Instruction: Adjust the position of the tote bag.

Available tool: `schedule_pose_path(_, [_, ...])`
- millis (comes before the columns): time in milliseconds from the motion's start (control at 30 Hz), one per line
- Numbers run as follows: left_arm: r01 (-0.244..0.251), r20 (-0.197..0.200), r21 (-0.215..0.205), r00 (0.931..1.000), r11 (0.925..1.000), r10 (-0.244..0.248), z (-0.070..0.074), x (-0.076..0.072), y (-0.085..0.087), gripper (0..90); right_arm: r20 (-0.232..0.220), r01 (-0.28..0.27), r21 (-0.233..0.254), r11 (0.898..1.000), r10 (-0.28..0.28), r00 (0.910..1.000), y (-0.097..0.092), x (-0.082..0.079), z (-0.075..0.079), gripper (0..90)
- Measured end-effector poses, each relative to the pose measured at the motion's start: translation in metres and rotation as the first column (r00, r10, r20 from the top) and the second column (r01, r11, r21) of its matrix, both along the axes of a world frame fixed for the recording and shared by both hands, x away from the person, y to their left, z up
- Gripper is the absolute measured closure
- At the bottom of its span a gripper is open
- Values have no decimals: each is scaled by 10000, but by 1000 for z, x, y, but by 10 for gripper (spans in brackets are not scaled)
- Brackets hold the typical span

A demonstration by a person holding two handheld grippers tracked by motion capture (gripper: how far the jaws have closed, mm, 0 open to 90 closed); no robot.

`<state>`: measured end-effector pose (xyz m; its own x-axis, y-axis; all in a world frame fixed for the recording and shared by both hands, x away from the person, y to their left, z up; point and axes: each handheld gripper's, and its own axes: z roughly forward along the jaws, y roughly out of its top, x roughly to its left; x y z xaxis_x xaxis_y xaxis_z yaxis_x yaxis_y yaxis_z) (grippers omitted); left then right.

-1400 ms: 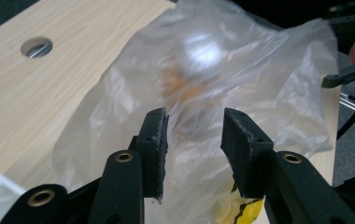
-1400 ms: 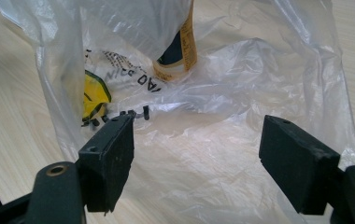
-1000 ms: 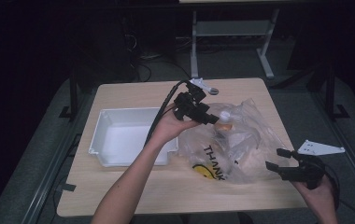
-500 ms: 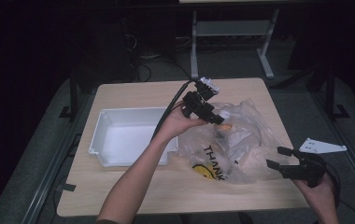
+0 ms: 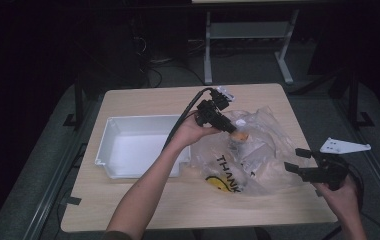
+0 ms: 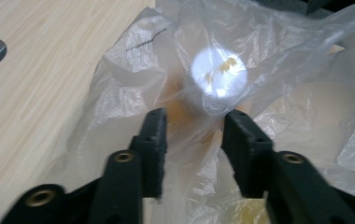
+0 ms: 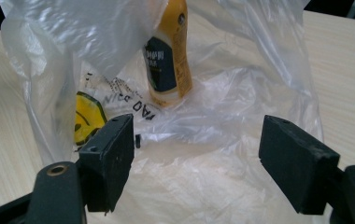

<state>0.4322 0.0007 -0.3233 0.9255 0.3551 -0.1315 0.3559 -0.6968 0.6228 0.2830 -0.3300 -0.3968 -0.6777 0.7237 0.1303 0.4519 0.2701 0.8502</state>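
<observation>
Since the earlier frame, the left gripper [image 5: 231,128] has dipped toward the plastic bag [image 5: 258,150], its jaws closing partway around the bottle's [image 7: 168,56] white cap [image 6: 218,74], bag film between them; contact cannot be told. Leftmost, the white tray [image 5: 128,142] sits on the table [image 5: 143,210]. At centre, the bottle stands inside the bag. Rightmost, the right gripper [image 5: 298,162] hangs wide open, holding nothing, just beside the bag.

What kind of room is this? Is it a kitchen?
Probably not a kitchen; it looks like a dim workshop or lab. A bare wooden table stands on grey floor, cables trail behind it, and a metal stand sits beyond.
</observation>
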Motion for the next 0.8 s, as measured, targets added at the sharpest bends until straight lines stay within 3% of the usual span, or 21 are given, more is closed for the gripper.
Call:
schedule_pose_path(167, [231,-89,-1,9997,9997,-231,-2,2,4,729,27,-210,-5,9998,210,9998,2,10,9,264])
schedule_pose_path(400, [162,-123,-30,9998,9999,-162,-3,4,11,886,-27,-485,-157,9987,485,9988,9,30,22,264])
schedule_pose_path(800, [-331,67,19,9994,9994,331,-2,8,30,898,-365,-475,-685,9965,451,9983,17,62,31,284])
